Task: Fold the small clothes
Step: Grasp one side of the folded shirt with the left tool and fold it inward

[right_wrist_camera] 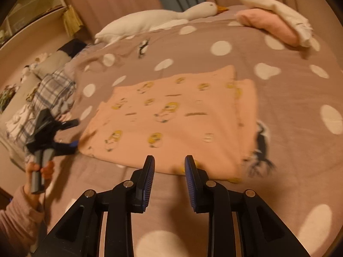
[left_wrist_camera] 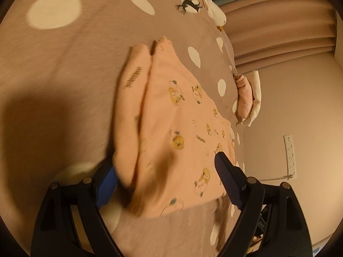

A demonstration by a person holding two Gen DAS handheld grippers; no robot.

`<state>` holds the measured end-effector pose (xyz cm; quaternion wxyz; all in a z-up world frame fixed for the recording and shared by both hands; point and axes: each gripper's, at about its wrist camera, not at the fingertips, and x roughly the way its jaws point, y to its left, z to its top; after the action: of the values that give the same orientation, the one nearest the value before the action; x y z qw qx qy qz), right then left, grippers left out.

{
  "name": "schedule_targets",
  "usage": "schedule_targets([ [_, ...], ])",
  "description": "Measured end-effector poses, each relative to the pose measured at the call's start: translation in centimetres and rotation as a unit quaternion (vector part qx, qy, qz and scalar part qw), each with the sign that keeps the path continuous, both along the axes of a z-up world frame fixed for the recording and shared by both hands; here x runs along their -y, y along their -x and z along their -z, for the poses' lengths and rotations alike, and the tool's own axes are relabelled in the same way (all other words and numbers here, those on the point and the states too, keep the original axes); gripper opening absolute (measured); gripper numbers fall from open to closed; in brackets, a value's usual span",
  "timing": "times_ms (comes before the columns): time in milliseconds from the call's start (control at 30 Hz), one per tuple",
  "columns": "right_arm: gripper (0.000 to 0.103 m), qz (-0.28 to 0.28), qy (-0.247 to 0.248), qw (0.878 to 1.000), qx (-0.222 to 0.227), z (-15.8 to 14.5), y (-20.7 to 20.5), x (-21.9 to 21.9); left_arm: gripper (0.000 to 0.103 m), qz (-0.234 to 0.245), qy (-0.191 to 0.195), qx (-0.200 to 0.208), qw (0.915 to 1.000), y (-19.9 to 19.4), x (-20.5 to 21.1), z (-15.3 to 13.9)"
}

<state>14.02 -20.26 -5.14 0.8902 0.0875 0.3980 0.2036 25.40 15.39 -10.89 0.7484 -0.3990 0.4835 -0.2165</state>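
Observation:
A peach garment (left_wrist_camera: 171, 111) printed with small yellow cartoon figures lies folded flat on the dotted bedspread (left_wrist_camera: 64, 75). In the left wrist view my left gripper (left_wrist_camera: 165, 160) stands wide open astride its near end; the left blue pad (left_wrist_camera: 107, 182) is partly hidden by the cloth edge, and neither pad presses. The right wrist view shows the garment (right_wrist_camera: 167, 115) ahead, with the left gripper (right_wrist_camera: 75, 132) open at its left edge, held by a hand (right_wrist_camera: 38, 171). My right gripper (right_wrist_camera: 169, 160) is open at the near edge, its pads apart and gripping nothing.
A white goose plush (right_wrist_camera: 160, 19) lies at the far side of the bedspread (right_wrist_camera: 289, 98). Folded pink and cream clothes (right_wrist_camera: 276, 23) are stacked at the far right. A plaid cloth pile (right_wrist_camera: 51, 92) sits at the left. Curtains and a wall socket strip (left_wrist_camera: 290, 156) lie beyond the bed.

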Motion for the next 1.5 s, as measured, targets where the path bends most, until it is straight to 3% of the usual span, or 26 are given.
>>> schedule_targets([
  [200, 0.028, -0.027, -0.004, 1.0, -0.004, 0.4, -2.7, -4.0, 0.082, 0.007, -0.007, -0.006, 0.9999, -2.2, 1.3, -0.1],
  [233, 0.028, -0.028, -0.005, 1.0, -0.005, 0.4, -3.3, -4.6, 0.07, 0.007, -0.016, -0.008, 0.9998, -2.4, 1.6, -0.1],
  [267, 0.028, -0.028, -0.003, 1.0, -0.006, 0.4, -3.9, -5.2, 0.051, 0.011, -0.023, -0.011, 0.9996, -2.5, 1.8, 0.0],
  [333, 0.028, -0.03, 0.006, 0.999, -0.009, 0.5, -5.1, -6.6, 0.029, 0.016, -0.044, -0.025, 0.9986, -2.8, 2.2, 0.5],
  [367, 0.028, -0.03, 0.013, 0.999, -0.01, 0.5, -5.8, -7.4, 0.021, 0.017, -0.056, -0.029, 0.9979, -2.8, 2.2, 0.7],
  [433, 0.028, -0.031, 0.03, 0.999, -0.009, 0.3, -7.2, -8.8, 0.014, 0.016, -0.064, -0.029, 0.9974, -2.8, 2.0, 0.9],
  [600, 0.028, -0.012, 0.061, 0.998, -0.016, -0.2, -12.3, -11.6, 0.014, 0.018, -0.087, -0.027, 0.9957, -2.7, 2.1, 0.5],
  [767, 0.027, 0.001, 0.109, 0.991, -0.075, 2.9, -15.5, -12.9, 0.013, 0.03, -0.108, -0.02, 0.9935, -2.7, 2.5, 0.0],
  [867, 0.026, -0.005, 0.107, 0.991, -0.079, 2.2, -13.9, -12.2, 0.013, 0.032, -0.114, -0.017, 0.9928, -2.7, 2.5, -0.2],
  [967, 0.026, -0.03, 0.093, 0.993, -0.06, 1.1, -9.7, -11.0, 0.013, 0.03, -0.115, -0.009, 0.9929, -2.5, 2.6, -0.7],
  [1067, 0.026, -0.067, 0.101, 0.99, -0.078, 2.6, -6.1, -10.7, 0.013, 0.027, -0.111, 0.0, 0.9934, -2.4, 3.2, -1.7],
  [1133, 0.026, -0.078, 0.116, 0.989, -0.055, 3.3, -3.4, -10.4, 0.013, 0.027, -0.116, 0.009, 0.9929, -2.5, 3.9, -2.8],
  [1200, 0.026, -0.088, 0.086, 0.991, -0.06, 2.9, -1.5, -9.3, 0.013, 0.031, -0.127, 0.025, 0.9911, -2.5, 5.1, -4.3],
  [1267, 0.026, -0.09, 0.02, 0.993, -0.073, 2.5, -0.8, -7.5, 0.013, 0.041, -0.137, 0.042, 0.9888, -2.6, 6.7, -6.0],
  [1367, 0.026, -0.032, -0.032, 0.998, -0.047, 1.4, -0.2, -3.6, 0.013, 0.064, -0.158, 0.067, 0.983, -2.7, 9.8, -8.2],
  [1500, 0.026, 0.029, -0.096, 0.994, -0.045, 0.9, 0.0, 1.2, 0.014, 0.115, -0.184, 0.096, 0.9714, -2.5, 15.6, -10.0],
])
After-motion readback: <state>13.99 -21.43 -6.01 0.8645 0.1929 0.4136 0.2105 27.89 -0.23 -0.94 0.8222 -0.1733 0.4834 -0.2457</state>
